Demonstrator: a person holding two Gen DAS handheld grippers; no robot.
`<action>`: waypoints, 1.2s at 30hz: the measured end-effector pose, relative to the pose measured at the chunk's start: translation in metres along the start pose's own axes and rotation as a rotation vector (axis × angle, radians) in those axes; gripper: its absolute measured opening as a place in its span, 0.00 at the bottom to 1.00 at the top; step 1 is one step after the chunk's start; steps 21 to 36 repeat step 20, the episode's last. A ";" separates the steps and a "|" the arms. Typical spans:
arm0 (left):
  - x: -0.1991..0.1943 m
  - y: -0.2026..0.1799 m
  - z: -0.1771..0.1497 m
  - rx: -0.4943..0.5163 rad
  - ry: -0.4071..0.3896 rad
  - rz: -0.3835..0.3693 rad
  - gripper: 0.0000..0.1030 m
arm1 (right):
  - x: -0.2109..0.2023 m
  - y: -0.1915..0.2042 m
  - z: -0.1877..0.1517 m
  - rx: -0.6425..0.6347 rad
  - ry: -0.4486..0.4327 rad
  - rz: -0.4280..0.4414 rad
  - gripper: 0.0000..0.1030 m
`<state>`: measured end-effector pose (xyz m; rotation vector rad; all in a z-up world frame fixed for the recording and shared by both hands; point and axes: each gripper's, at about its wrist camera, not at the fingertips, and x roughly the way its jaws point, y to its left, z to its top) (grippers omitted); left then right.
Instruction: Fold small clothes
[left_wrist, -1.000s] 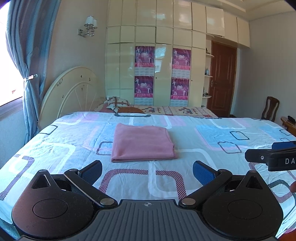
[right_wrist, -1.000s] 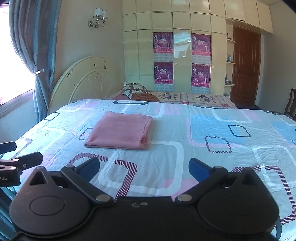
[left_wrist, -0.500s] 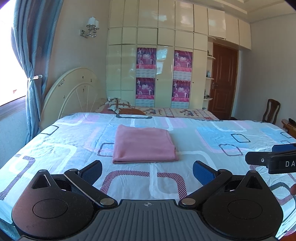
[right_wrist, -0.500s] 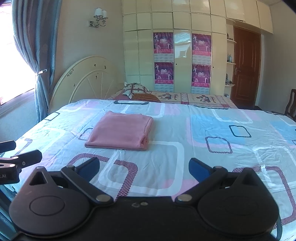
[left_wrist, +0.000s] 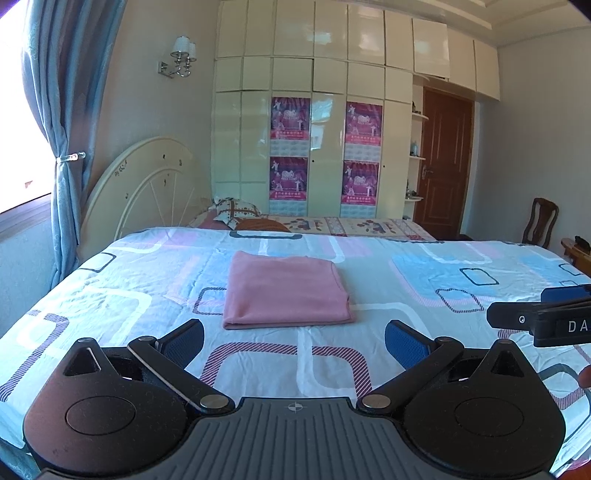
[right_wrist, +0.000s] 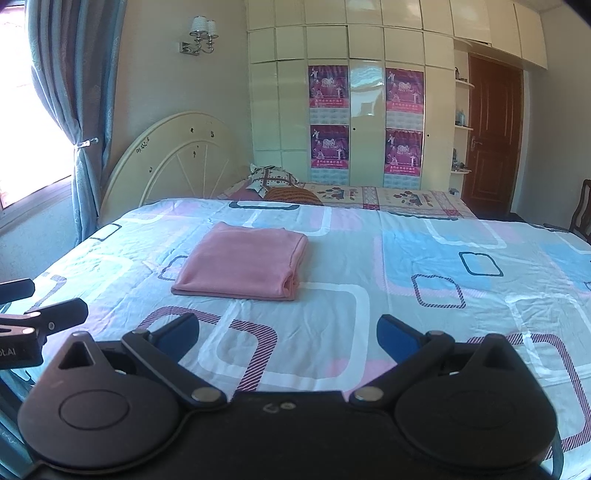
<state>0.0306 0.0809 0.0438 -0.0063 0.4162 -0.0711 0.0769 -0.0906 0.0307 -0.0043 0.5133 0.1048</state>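
A pink garment (left_wrist: 286, 290) lies folded into a flat rectangle on the patterned bedsheet (left_wrist: 424, 295), ahead of both grippers. It also shows in the right wrist view (right_wrist: 245, 260), ahead and to the left. My left gripper (left_wrist: 294, 341) is open and empty, held above the sheet short of the garment's near edge. My right gripper (right_wrist: 288, 334) is open and empty, above the sheet to the right of the garment. Each gripper shows at the edge of the other's view, the right one (left_wrist: 543, 319) and the left one (right_wrist: 33, 325).
The bed fills the foreground. Pillows (left_wrist: 236, 214) and a curved headboard (left_wrist: 147, 184) lie at the far left, by a blue curtain (left_wrist: 70, 147). A cream wardrobe (left_wrist: 325, 129), a brown door (left_wrist: 445, 166) and a wooden chair (left_wrist: 541, 225) stand behind.
Both views have tilted slightly upward, so the bed and the folded garment sit a little lower in frame. The garment has not moved and both grippers stay open.
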 end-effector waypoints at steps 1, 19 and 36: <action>0.000 0.000 0.000 0.003 0.000 0.001 1.00 | 0.000 0.000 0.000 -0.001 0.000 -0.001 1.00; -0.002 0.004 0.000 -0.004 -0.016 -0.019 1.00 | -0.001 -0.001 0.002 -0.001 0.001 0.000 1.00; -0.002 0.005 0.000 -0.009 -0.017 -0.010 1.00 | 0.000 -0.001 0.003 -0.002 0.002 0.002 1.00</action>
